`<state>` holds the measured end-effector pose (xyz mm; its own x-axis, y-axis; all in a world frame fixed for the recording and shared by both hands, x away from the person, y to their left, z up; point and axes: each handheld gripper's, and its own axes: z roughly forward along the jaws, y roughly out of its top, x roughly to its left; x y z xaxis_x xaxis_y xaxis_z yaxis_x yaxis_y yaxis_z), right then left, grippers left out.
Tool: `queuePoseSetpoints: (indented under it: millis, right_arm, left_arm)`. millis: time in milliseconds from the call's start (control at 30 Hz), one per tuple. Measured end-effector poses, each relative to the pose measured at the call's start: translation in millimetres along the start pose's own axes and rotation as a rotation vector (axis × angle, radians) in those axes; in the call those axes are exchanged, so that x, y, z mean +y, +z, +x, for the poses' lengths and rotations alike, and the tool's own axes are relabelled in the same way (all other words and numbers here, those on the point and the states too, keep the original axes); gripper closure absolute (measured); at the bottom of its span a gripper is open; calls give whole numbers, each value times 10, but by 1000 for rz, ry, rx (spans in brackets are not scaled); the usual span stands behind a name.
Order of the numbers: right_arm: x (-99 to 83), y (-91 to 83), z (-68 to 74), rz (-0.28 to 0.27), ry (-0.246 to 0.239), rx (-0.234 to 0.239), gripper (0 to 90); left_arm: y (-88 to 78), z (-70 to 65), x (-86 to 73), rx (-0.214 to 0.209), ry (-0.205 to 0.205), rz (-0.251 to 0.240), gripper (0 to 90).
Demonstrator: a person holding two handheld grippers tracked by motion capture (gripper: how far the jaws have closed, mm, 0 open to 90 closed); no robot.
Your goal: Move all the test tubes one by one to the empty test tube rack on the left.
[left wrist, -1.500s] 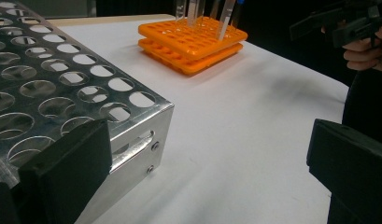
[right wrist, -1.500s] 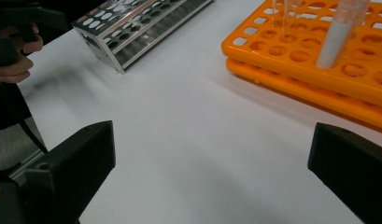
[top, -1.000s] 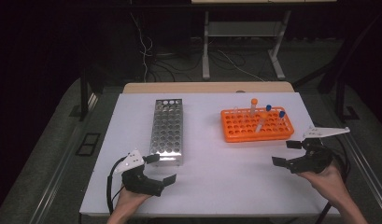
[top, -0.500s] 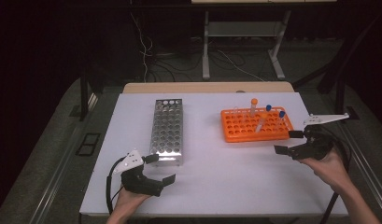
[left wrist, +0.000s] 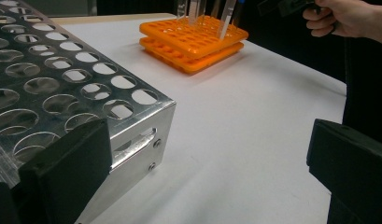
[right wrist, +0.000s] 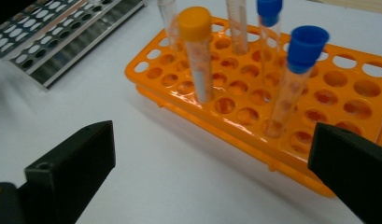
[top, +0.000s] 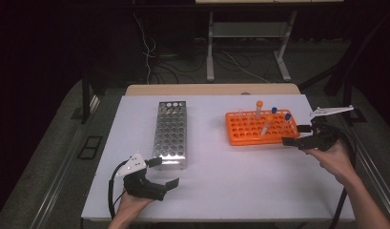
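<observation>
So I've got two racks on the white table (top: 240, 191): one metal rack (top: 170, 133) on the left with nothing in it, and one orange rack (top: 257, 128) holding four capped tubes, two orange-capped and two blue-capped. My right claw (top: 300, 135) is wide open, just beside the orange rack's right end, with the nearest blue-capped tube (right wrist: 291, 79) and an orange-capped tube (right wrist: 198, 53) in front of it. My left claw (top: 164, 172) is open too, parked at the metal rack's near corner, holding nothing.

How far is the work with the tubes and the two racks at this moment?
Nothing looks moved yet: the capped tubes stand in the orange plastic rack, and the metal rack looks empty. In hand: the open right gripper faces the orange rack. The left gripper is open and empty. Any transfer remains.
</observation>
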<state>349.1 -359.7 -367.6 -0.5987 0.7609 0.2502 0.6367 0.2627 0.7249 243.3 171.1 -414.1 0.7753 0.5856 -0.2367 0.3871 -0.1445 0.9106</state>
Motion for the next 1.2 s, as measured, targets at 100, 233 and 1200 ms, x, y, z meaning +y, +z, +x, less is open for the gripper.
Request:
queuePoseSetpoints:
  millis: [100,233,1200]
  right_arm:
    - [0,35,-64,0,3,-5,3]
    - [-1,84,-154,-8,10,-9,3]
    - [-31,433,-462,-38,-16,-52,642]
  left_arm:
    - [-2,2,0,1,-1,-1,0]
    - [-3,7,1,1,0,-1,0]
    - [-15,25,-1,5,-1,0,0]
